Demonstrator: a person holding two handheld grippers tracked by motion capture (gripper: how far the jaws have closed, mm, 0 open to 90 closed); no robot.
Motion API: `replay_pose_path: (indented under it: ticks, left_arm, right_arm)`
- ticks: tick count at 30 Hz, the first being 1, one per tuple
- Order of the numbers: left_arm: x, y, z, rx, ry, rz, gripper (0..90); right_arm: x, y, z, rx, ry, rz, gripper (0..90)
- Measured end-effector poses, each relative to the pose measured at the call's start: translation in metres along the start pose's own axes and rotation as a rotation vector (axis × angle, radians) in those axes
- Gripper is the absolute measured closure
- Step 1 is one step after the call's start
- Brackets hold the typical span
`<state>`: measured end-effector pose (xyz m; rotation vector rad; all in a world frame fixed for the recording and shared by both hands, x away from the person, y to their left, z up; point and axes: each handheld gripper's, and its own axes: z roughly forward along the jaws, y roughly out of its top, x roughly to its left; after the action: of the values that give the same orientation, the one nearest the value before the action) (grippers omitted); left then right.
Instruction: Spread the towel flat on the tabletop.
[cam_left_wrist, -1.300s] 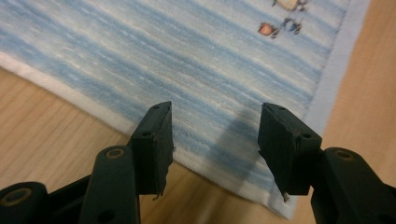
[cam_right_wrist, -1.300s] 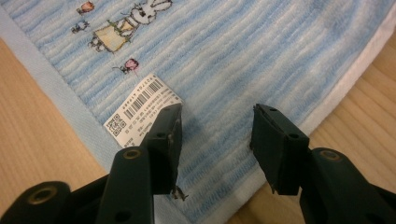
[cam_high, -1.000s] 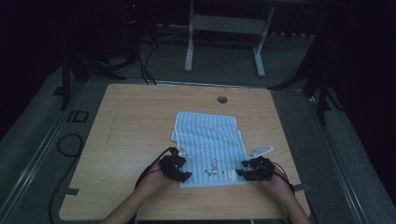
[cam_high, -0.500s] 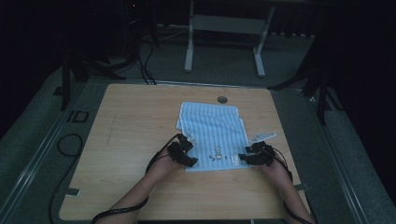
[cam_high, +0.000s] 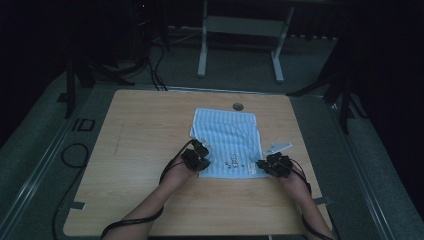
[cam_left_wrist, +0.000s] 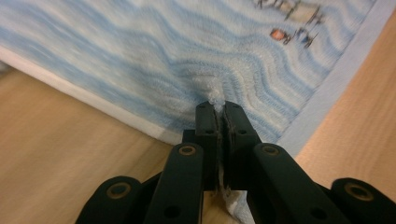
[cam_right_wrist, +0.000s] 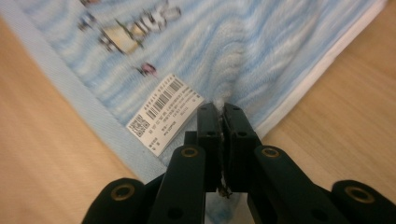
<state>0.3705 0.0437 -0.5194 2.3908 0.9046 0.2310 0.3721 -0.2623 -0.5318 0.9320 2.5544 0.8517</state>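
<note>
Towel (cam_high: 227, 142): blue-striped cloth, flat on wooden worktop (cam_high: 140, 145), spread right of worktop centre, far edge just short of round grommet hole (cam_high: 238, 106). Small embroidered motif (cam_high: 233, 162) near towel's near edge. White barcode label (cam_right_wrist: 166, 112) beside towel hem, close to right tool.

Left tool (cam_high: 199, 159): at towel's near-left corner, jaws just closed, clenched on pinch of towel fabric.

Right tool (cam_high: 270, 165): at towel's near-right corner, jaws just closed, clenched on pinch of towel fabric.

White tag (cam_high: 278, 147): on worktop just right of towel.

Towel (cam_high: 227, 142) pale blue, wavy white stripes; table (cam_high: 140, 130) light wood.
</note>
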Motion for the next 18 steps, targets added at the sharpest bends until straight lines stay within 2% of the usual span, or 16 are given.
replay_pose_path:
  ticks: [4,6,8,11,12,16,17,18]
  left_arm:
    - [-0.006,0.002,-0.029,-0.035,-0.007,0.03,85.8]
    - [-0.011,0.001,-0.045,-0.051,-0.004,0.048,85.8]
    - [-0.016,-0.002,-0.059,-0.063,-0.019,0.062,85.7]
    - [-0.025,-0.011,-0.076,-0.073,-0.039,0.073,85.6]
    - [-0.03,-0.014,-0.081,-0.072,-0.059,0.074,85.6]
    - [-0.052,-0.03,-0.101,-0.075,-0.081,0.13,85.4]
    - [-0.056,-0.033,-0.106,-0.073,-0.083,0.143,85.4]
    - [-0.061,-0.037,-0.11,-0.074,-0.096,0.145,85.3]
  right_arm:
    - [0.005,0.006,-0.023,-0.057,0.012,0.002,86.5]
    - [0.01,0.009,-0.037,-0.086,0.013,-0.013,86.5]
    - [0.016,0.012,-0.052,-0.11,0.034,-0.027,86.5]
    - [0.03,0.013,-0.071,-0.116,0.053,-0.061,86.4]
    - [0.035,0.013,-0.077,-0.12,0.059,-0.08,86.4]
    - [0.052,0.003,-0.099,-0.153,0.086,-0.078,86.4]
    - [0.056,0.0,-0.103,-0.163,0.095,-0.064,86.3]
    - [0.061,-0.004,-0.108,-0.176,0.107,-0.061,86.4]
